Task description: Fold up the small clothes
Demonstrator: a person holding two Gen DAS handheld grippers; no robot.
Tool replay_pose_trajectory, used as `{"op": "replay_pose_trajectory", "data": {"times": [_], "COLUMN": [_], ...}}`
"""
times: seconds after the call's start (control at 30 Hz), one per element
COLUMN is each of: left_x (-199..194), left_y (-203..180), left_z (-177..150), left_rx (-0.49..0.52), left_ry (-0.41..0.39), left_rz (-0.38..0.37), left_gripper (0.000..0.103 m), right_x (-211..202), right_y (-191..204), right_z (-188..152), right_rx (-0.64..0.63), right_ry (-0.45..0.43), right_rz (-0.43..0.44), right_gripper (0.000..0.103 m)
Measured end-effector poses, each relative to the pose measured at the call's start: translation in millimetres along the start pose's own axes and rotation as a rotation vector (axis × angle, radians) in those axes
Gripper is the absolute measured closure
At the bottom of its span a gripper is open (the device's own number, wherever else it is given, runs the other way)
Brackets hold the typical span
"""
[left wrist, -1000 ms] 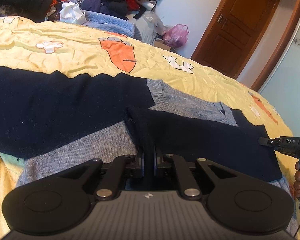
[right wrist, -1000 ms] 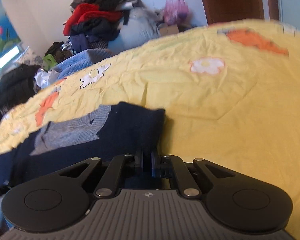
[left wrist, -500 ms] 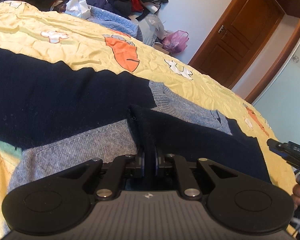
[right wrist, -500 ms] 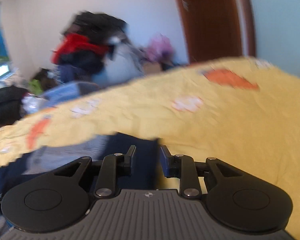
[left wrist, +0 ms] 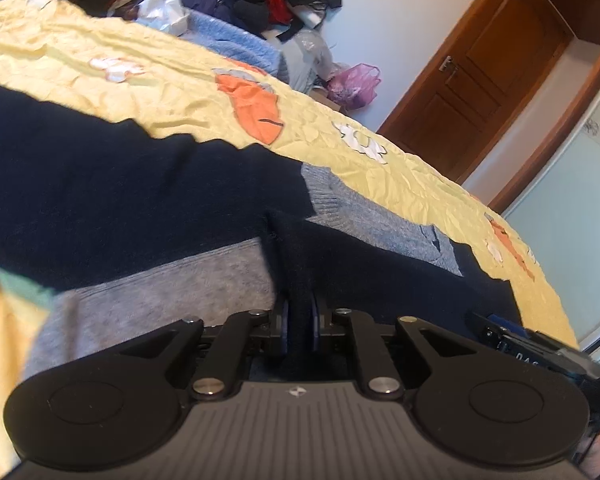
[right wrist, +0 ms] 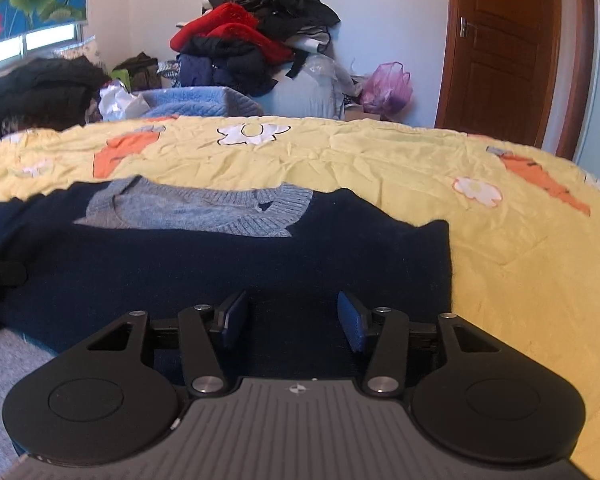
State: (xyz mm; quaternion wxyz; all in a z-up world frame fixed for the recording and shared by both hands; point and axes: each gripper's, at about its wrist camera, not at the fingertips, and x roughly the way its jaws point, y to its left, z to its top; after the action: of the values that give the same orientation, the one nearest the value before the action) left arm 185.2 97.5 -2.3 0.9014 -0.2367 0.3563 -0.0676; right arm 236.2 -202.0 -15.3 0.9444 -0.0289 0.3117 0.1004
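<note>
Left wrist view: left hand-held gripper [left wrist: 299, 330] pinches the sweater [left wrist: 380, 276] fold while right hand-held gripper [right wrist: 292, 322] gapes empty, so pulling one-sided could skew it.

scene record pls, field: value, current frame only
garment: navy and grey sweater, partly folded, flat on the bed
surface: yellow bedspread with carrot and flower print
left gripper: shut on a navy fold of the sweater
right gripper: open, over navy fabric, gripping nothing
collar: grey knit neckline facing up
background: clothes pile, pink bag, wooden door
</note>
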Motion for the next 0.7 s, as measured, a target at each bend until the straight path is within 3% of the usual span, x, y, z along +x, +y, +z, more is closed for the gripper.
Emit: {"op": "replay_pose_trajectory", "data": {"times": [0.03, 0.13, 0.17, 0.2, 0.3, 0.37, 0.43, 0.5, 0.57, 0.7], "left_x": [-9.4, -57.1, -73.6, -90.8, -137.1, -163.3, -176.5, -176.5, -170.3, -158.6], "left_y": [4.1, 33.2, 49.0, 67.5, 139.4, 200.0, 256.2, 300.0, 322.8, 322.0], "left_z": [0.6, 5.9, 10.3, 16.3, 41.8, 53.3, 56.6, 56.2, 57.4, 73.0], "left_rx": [-0.011, -0.045, -0.069, -0.105, -0.288, -0.505, -0.708, -0.863, -0.927, -0.845], "left_ry": [-0.013, -0.147, -0.198, -0.253, -0.376, -0.439, -0.457, -0.437, -0.413, -0.396], "left_rz": [0.018, 0.103, 0.123, 0.153, 0.258, 0.304, 0.27, 0.189, 0.103, 0.145], "left_gripper": [0.081, 0.046, 0.029, 0.024, 0.025, 0.025, 0.025, 0.025, 0.025, 0.026], "right_x": [-1.6, -2.1, -1.6, -3.7, -5.2, -4.8, -4.4, -4.8, -5.1, -4.3], "right_y": [1.0, 3.0, 3.4, 1.3, 1.3, 1.1, 1.3, 1.9, 2.4, 1.6], "right_z": [-0.7, -1.6, -1.6, -2.7, -3.1, -2.8, -2.5, -2.7, -3.0, -2.5], "right_rx": [-0.002, -0.007, -0.006, -0.003, -0.003, -0.002, -0.004, -0.005, -0.005, -0.005], "right_ry": [-0.001, -0.002, -0.002, -0.003, -0.003, -0.003, -0.003, -0.002, -0.003, -0.002], "right_rz": [-0.001, -0.007, -0.007, -0.004, -0.003, -0.003, -0.004, -0.006, -0.006, -0.005], "right_gripper": [0.049, 0.048, 0.048, 0.048, 0.048, 0.048, 0.048, 0.048, 0.048, 0.047]}}
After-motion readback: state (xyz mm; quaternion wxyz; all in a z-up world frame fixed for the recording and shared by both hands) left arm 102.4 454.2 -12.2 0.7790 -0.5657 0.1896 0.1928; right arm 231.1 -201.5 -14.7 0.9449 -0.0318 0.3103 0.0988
